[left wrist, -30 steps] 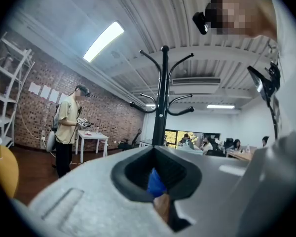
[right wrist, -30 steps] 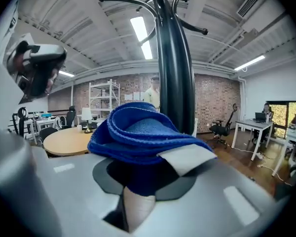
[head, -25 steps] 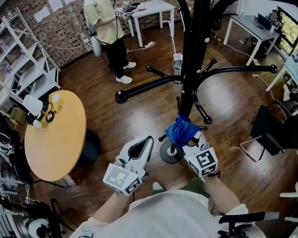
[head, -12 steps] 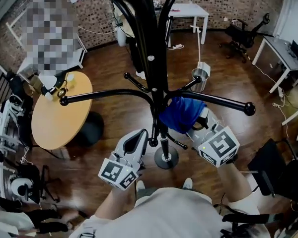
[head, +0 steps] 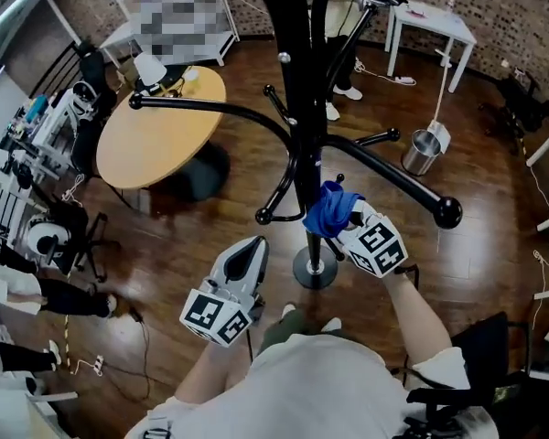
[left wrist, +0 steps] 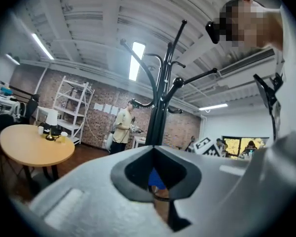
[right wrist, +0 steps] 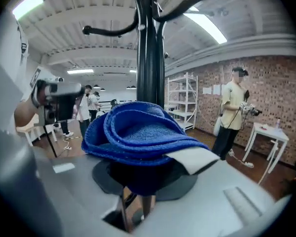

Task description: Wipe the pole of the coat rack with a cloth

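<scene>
The blue cloth [head: 329, 210] sits at centre frame, bunched against the black pole [head: 297, 80] of the coat rack and clamped in the jaws of the right gripper [head: 344, 224]. It looks soft and light, and should slide easily on the smooth, stiff pole if kept wrapped round it. The left gripper [head: 252, 250], lower left, has its jaws pressed together on nothing. A curved arm [head: 393, 179] branches off just above the cloth and would block an upward stroke. The base [head: 313, 268] lies below, and a metal bucket [head: 421, 152] stands well apart at right.

left gripper [head: 254, 245] low, jaws together; right gripper [head: 345, 224] clamped on cloth [head: 329, 208]
</scene>
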The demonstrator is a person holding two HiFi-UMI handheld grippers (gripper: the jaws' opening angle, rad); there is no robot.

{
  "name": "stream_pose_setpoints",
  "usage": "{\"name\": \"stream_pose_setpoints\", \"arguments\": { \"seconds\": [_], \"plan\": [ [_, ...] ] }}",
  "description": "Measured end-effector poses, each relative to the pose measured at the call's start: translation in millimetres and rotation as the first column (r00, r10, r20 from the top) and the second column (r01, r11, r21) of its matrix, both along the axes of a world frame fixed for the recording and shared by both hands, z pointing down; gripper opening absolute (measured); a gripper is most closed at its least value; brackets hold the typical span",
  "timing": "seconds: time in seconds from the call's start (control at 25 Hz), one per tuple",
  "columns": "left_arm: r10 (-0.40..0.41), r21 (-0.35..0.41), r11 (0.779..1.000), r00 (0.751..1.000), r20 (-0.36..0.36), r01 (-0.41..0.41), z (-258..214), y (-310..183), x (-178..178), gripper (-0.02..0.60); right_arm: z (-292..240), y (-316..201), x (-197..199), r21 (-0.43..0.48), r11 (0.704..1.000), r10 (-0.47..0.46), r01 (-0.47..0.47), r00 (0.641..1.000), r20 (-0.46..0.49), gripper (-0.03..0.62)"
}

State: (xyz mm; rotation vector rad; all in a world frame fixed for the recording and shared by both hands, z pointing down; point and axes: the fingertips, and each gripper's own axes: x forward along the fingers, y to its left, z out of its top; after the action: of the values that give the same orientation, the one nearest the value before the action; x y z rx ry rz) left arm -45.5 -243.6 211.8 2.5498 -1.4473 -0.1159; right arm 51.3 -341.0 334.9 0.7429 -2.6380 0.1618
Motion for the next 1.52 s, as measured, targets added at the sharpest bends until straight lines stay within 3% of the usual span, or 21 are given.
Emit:
{"name": "stream_pose_setpoints", "arguments": {
  "seconds": [0.16,0.28,0.36,0.56,0.76,0.96,1.04,1.16,1.28,1.4,1.52],
  "plan": [
    [-0.077,-0.008,0.997,0.997,0.007,0.077,-5.6,8.6,-9.3,0.000,66.7,2.5,-6.8,-0.100,0.995,-0.030,0.027,0.999,-0.027,0.100],
    [-0.064,-0.028,0.998,0.998,0.006,0.064,-2.6,13.0,-6.8,0.000,71.2,3.7,-12.4,-0.102,0.995,-0.023,0.022,1.000,-0.008,0.100],
    [-0.038,-0.009,0.999,0.999,-0.003,0.038,-7.0,16.7,-3.3,0.000,51.2,8.4,-10.4,-0.045,0.999,0.002,-0.001,0.999,0.036,0.098],
    [-0.001,0.047,0.999,1.000,0.023,0.000,-14.4,20.9,-4.2,0.000,-59.2,68.5,13.4,0.053,0.997,0.037,-0.054,0.961,0.275,0.098],
    [0.026,0.116,0.993,0.995,0.093,-0.036,-13.1,24.8,-9.5,0.000,-126.9,129.7,35.9,0.191,0.969,0.091,-0.155,0.947,0.308,0.098],
    [0.062,0.107,0.992,0.992,0.109,-0.074,33.0,25.6,-23.8,0.000,-119.9,156.1,55.7,0.192,0.943,0.187,-0.271,0.911,0.369,0.098],
    [0.059,0.119,0.990,0.993,0.097,-0.071,59.1,25.3,-22.9,0.000,-104.1,173.7,62.4,0.181,0.956,0.137,-0.230,0.899,0.416,0.098],
    [0.085,0.125,0.988,0.995,0.050,-0.091,118.9,31.4,-14.1,0.000,-50.6,222.9,47.9,0.131,0.991,-0.050,-0.016,0.873,0.486,0.098],
    [0.136,0.104,0.986,0.990,-0.024,-0.132,203.4,25.9,-4.5,0.000,38.8,246.5,32.3,0.142,0.977,-0.209,0.158,0.826,0.524,0.098],
    [0.128,0.165,0.979,0.992,-0.017,-0.124,276.5,9.7,1.1,0.000,144.2,208.8,35.6,0.156,0.983,-0.159,0.096,0.871,0.465,0.098],
    [0.098,0.226,0.969,0.995,0.034,-0.103,327.6,-10.9,1.5,0.000,196.5,145.0,45.0,0.218,0.975,-0.050,-0.039,0.919,0.392,0.098]
  ]
}}
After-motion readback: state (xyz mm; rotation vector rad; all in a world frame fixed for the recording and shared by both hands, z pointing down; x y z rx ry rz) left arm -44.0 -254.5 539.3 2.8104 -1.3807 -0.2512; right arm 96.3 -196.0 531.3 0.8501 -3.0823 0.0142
